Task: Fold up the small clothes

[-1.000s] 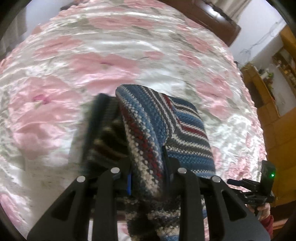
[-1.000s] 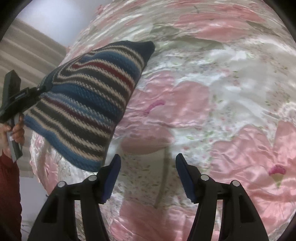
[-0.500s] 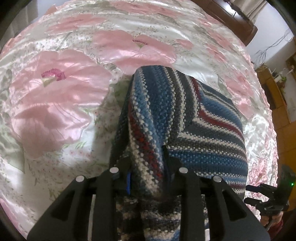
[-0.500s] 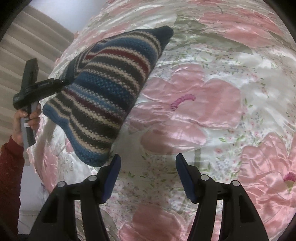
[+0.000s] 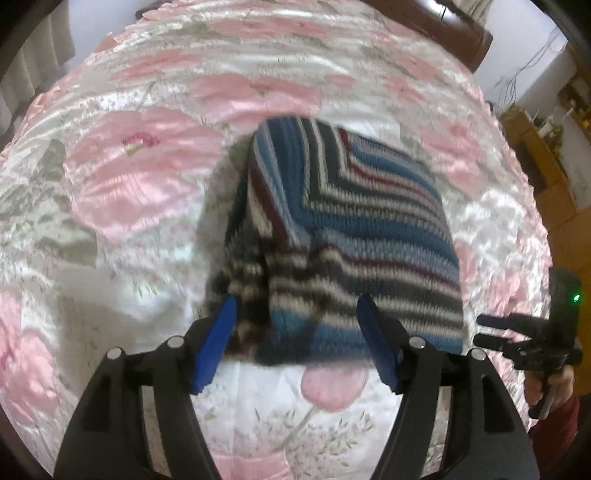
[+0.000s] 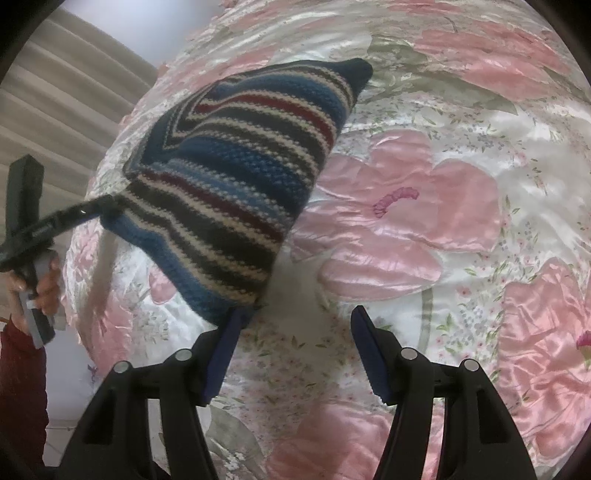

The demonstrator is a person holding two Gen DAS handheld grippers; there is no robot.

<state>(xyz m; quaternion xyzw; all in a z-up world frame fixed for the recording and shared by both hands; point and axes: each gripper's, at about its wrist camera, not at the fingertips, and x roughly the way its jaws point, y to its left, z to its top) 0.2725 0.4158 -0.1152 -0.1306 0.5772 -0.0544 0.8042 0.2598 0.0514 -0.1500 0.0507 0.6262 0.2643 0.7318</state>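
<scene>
A striped knitted garment [image 5: 351, 229] in blue, white, grey and dark red sits folded on the pink floral bedspread [image 5: 129, 177]. Its near edge is blurred. My left gripper [image 5: 295, 301] is open, its blue pads spread on either side of that near edge with nothing clamped. In the right wrist view the garment [image 6: 236, 184] lies left of centre, and the left gripper [image 6: 85, 212] has its tip at the garment's left corner. My right gripper [image 6: 298, 312] is open and empty just beside the garment's near corner. It also shows at the right edge as the right gripper [image 5: 495, 328].
A dark wooden headboard [image 5: 443, 22] stands at the bed's far end and a wooden cabinet [image 5: 546, 177] to its right. Beige curtains [image 6: 55, 110] hang beyond the bed's left side. A hand [image 6: 40, 284] with a red sleeve [image 6: 22, 387] holds the left gripper.
My left gripper was shut on the garment's edge and has opened, letting it go. The garment has settled lower on the bedspread. The right gripper stays open and has drawn closer.
</scene>
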